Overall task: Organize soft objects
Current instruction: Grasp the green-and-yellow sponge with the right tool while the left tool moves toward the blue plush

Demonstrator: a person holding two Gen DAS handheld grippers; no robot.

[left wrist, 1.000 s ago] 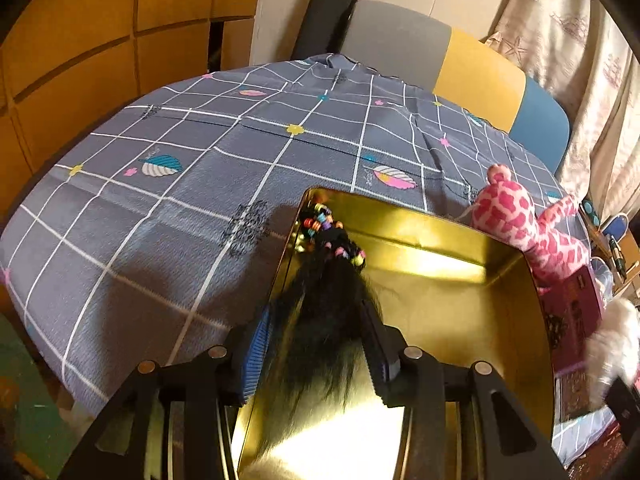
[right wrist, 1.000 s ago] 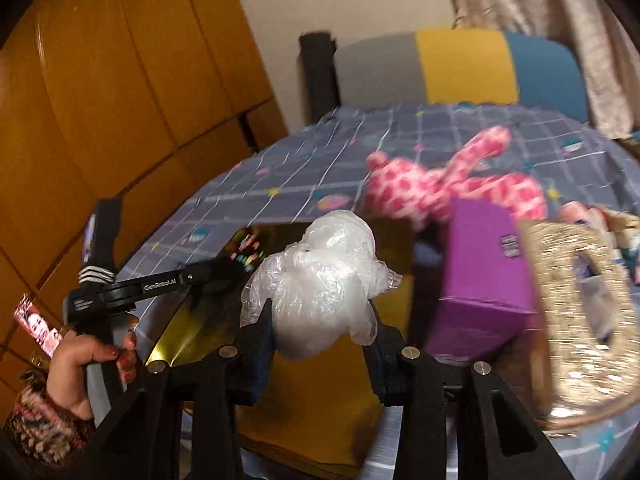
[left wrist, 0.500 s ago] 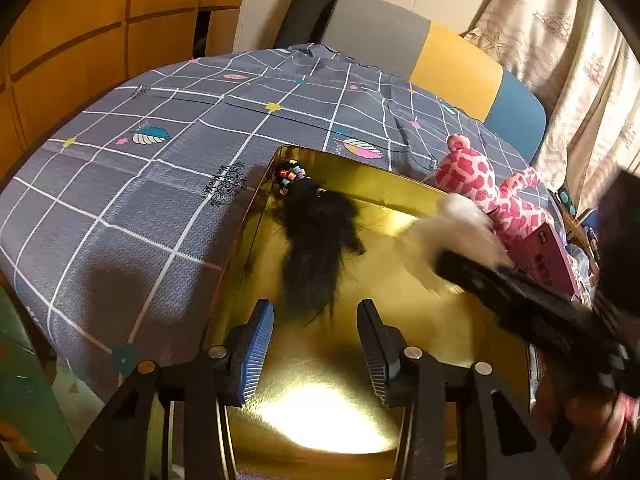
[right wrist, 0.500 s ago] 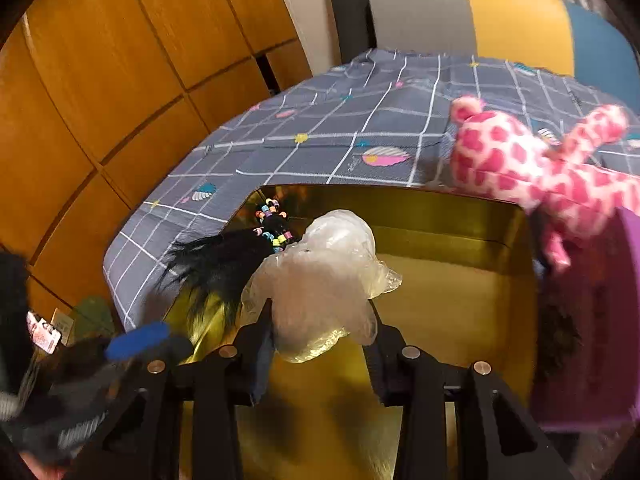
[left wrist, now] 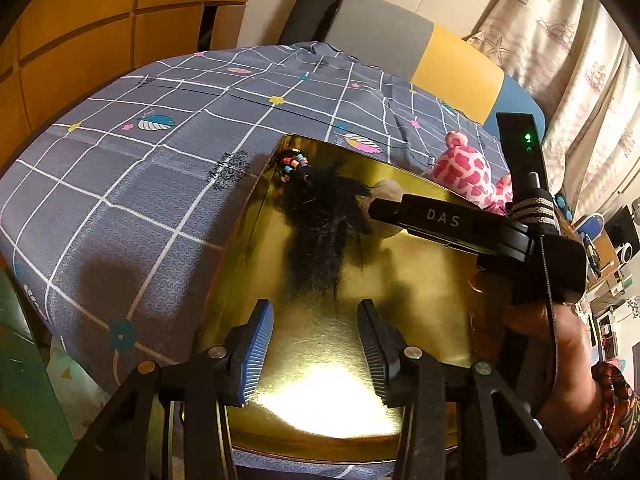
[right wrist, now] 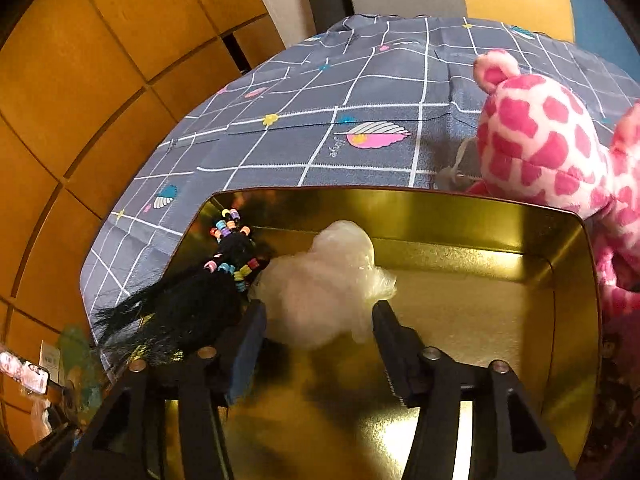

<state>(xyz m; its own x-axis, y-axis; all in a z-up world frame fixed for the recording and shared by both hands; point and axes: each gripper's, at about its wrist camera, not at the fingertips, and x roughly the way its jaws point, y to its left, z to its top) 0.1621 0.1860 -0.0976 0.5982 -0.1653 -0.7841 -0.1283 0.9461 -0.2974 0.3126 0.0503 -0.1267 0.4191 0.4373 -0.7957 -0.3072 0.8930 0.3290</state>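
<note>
plastic bag (right wrist: 328, 280): lay crumpled in gold tin (right wrist: 568, 280) beside black hair tuft (right wrist: 192, 308), touching it | handling: judged very light, soft, slippery; pinch the bulk | right claw (right wrist: 318, 332): spread wide around bag, gripping nothing | left claw (left wrist: 314, 344): wide, empty | pink plush toy (right wrist: 548, 140): on checked surface (right wrist: 360, 92), outside tin

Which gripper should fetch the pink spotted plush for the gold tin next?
Probably the right. The pink spotted plush lies just beyond the gold tin on the right gripper's side, and its fingers look open around the white bag. The left gripper is open too, but sits farther from it.
</note>
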